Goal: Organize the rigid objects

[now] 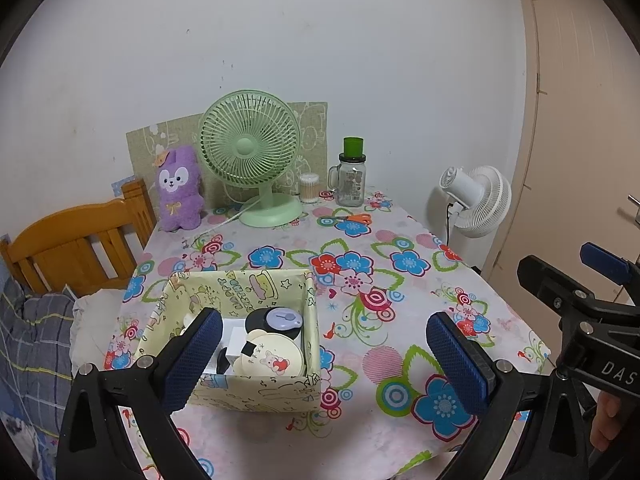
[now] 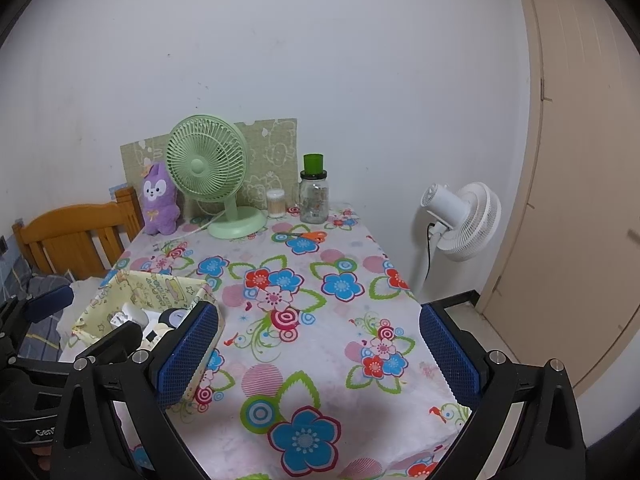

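The left gripper [image 1: 324, 356] and the right gripper [image 2: 320, 356] are both wide open and hold nothing, near the yellow cartoon-print box [image 1: 256, 394] of small things.

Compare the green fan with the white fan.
The green desk fan stands on the table, facing the cameras; the white pedestal fan stands beside the table, its head turned away to the right. Both have round slatted grilles, and both show a trailing cord.
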